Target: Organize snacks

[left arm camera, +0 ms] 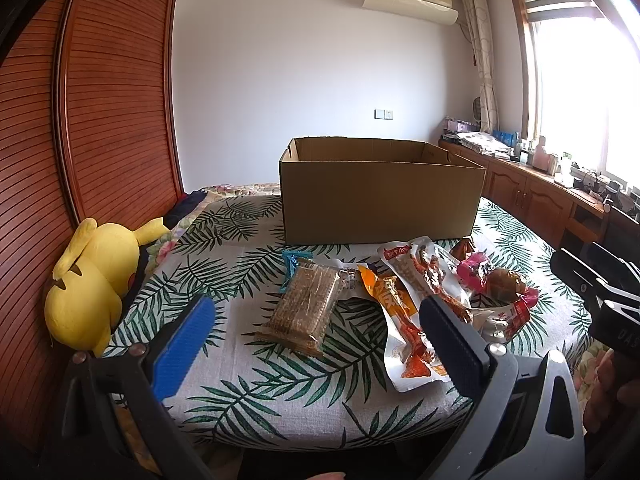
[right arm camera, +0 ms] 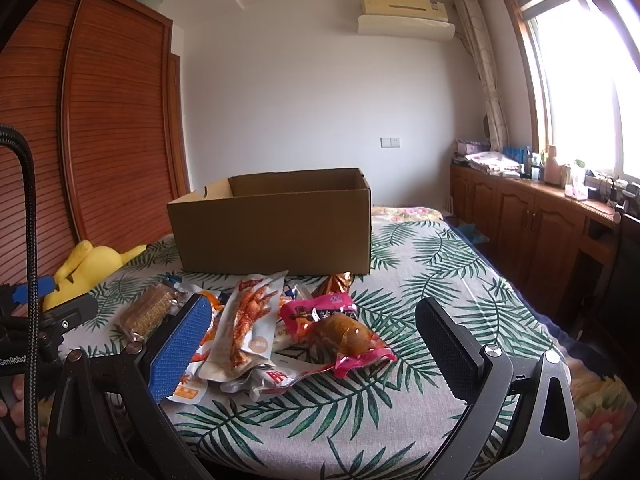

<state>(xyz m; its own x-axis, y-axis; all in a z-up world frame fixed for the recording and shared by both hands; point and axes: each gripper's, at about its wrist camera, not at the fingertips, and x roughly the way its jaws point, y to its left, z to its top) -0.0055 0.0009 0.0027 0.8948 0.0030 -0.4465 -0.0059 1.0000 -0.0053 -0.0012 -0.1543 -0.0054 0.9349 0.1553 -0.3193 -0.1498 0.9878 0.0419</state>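
Note:
A pile of snack packs lies on the leaf-print bed cover (left arm camera: 280, 400) in front of an open cardboard box (left arm camera: 380, 196), also in the right wrist view (right arm camera: 276, 232). A clear pack of brown biscuits (left arm camera: 304, 308) lies at the left of the pile (right arm camera: 150, 312). White chicken-feet packs (left arm camera: 424, 276) (right arm camera: 250, 320) lie in the middle. A pink pack with a brown bun (left arm camera: 500, 284) (right arm camera: 340, 332) lies at the right. My left gripper (left arm camera: 316, 340) is open and empty, near the biscuits. My right gripper (right arm camera: 316, 348) is open and empty, near the pink pack.
A yellow plush toy (left arm camera: 92, 280) lies at the bed's left edge against a wooden wardrobe (left arm camera: 100, 120). Wooden cabinets (right arm camera: 540, 220) with clutter run under the window on the right. The right gripper's body (left arm camera: 600, 292) shows at the left view's right edge.

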